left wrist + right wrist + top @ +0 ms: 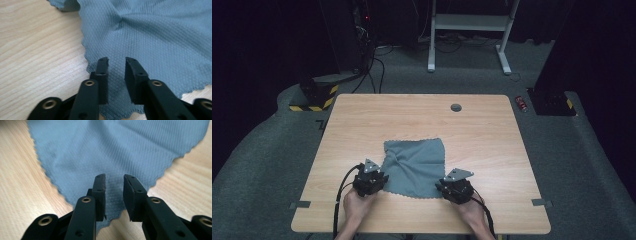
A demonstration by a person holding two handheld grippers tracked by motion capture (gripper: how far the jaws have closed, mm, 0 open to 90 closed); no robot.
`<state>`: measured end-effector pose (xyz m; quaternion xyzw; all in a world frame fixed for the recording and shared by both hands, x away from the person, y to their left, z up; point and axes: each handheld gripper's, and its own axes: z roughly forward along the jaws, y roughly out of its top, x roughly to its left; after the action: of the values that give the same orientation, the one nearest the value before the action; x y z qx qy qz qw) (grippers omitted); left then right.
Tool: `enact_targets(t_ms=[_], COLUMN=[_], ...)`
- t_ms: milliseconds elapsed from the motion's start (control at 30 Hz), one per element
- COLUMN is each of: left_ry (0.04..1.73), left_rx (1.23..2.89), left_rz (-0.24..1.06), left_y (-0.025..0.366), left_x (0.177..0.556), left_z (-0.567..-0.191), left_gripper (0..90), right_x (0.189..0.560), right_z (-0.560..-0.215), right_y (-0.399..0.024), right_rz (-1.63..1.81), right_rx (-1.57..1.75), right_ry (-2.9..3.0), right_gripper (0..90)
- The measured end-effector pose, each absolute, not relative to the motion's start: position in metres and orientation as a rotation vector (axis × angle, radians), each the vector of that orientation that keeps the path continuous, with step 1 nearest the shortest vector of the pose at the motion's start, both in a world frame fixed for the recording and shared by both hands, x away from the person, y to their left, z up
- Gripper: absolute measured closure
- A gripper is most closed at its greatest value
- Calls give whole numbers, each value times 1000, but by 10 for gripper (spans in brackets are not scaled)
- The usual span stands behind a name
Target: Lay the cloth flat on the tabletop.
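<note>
Pale wood grain ran under everything I worked on, a table (492, 130) with a dark carpeted floor around it. Nearest to me, my left hand (354, 205) and my right hand (472, 207) came up from the near edge, each wrapped around its tool, black cables trailing back toward me. My left gripper (117, 62) stood over the near left corner of the blue-grey cloth (414, 167), its jaws parted with a narrow gap and the woven fabric lying flat between and beneath them; the pads did not pinch it. My right gripper (114, 178) stood the same way over the near right corner, jaws apart, the scalloped hem of the cloth running out to either side below them and nothing clamped. Both tools were released, then, with the cloth resting free on the wood. Beyond the jaws the cloth spread away from me toward the middle of the table, mostly flat, with a soft crease or two gathered near its left half and its far left corner slightly lifted. Farther on, a small round grommet (456, 107) sat in the tabletop near the far edge, and past that the white legs of a frame (469, 22) stood on the floor.
</note>
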<state>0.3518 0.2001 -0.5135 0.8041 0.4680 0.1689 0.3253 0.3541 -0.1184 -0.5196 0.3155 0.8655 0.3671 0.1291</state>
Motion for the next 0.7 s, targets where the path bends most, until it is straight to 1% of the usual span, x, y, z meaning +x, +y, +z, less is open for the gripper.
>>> enact_targets(t_ms=[33, 67, 100, 133, 233, 400, 433, 467, 500, 533, 567, 700], left_ry=[1220, 1210, 1191, 1173, 1161, 1163, 1148, 1148, 1146, 1148, 1146, 1139], left_rx=[2119, 2131, 2149, 2166, 2182, 2169, 2166, 2166, 2150, 2138, 2135, 2143], left_rz=[456, 457, 466, 469, 461, 435, 447, 447, 432, 431, 428, 438], left_y=[199, 198, 198, 196, 198, 202, 202, 202, 201, 200, 199, 193], left_x=[350, 348, 346, 341, 333, 322, 321, 321, 322, 322, 324, 329], left_z=[-513, -513, -513, -512, -512, -511, -511, -511, -510, -511, -511, -514], left_gripper=[780, 834, 870, 897, 900, 899, 883, 855, 855, 777, 760, 734], right_x=[354, 354, 353, 352, 347, 342, 340, 340, 341, 343, 344, 347], right_z=[-520, -520, -519, -519, -519, -517, -516, -516, -515, -513, -513, -515], right_y=[-120, -121, -121, -122, -126, -130, -131, -131, -131, -129, -127, -122], right_rz=[1075, 1066, 1054, 1040, 1037, 1031, 1054, 1054, 1070, 1091, 1095, 1069], right_rx=[920, 920, 914, 887, 868, 864, 859, 859, 861, 870, 876, 859], right_ry=[2510, 2512, 2512, 2512, 2515, 2533, 2517, 2517, 2509, 2500, 2501, 2519], right_gripper=[760, 807, 838, 890, 898, 897, 870, 870, 843, 778, 761, 753])
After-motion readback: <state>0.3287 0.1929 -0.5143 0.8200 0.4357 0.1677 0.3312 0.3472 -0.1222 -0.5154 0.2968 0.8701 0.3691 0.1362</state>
